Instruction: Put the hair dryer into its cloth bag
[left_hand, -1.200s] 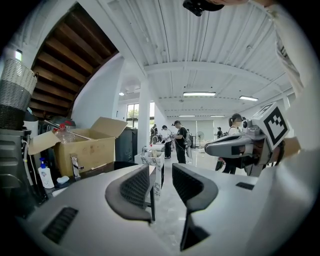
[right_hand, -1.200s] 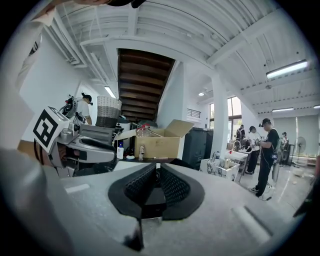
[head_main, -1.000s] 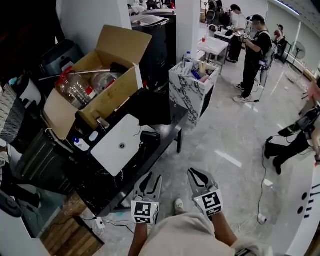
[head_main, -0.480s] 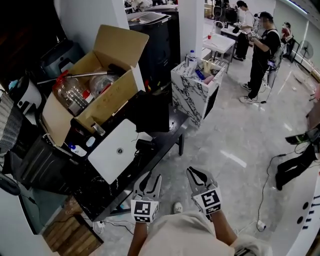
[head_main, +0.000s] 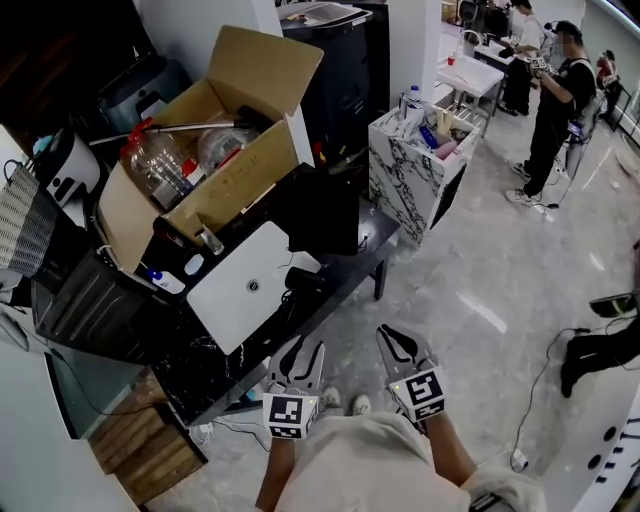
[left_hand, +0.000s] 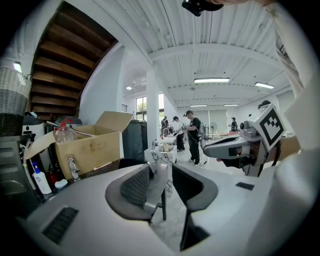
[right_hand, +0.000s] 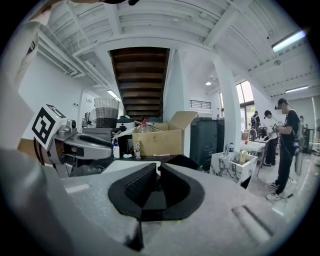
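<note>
Black plastic hair dryer (head_main: 299, 279) is seen on black table (head_main: 378, 238), directly above the nearer left gripper (head_main: 300, 350) in frame, jaws parted, empty; right gripper (head_main: 392, 338) jaws closed.

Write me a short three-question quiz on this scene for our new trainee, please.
1. True or false: the right gripper holds the hair dryer.
2. What holds the plastic bottles? A) cardboard box B) plastic crate C) bucket
3. Fill in: the hair dryer lies on the ___ table.
Key: 1 false, its jaws are together with nothing between them; 2 A; 3 black.
</note>
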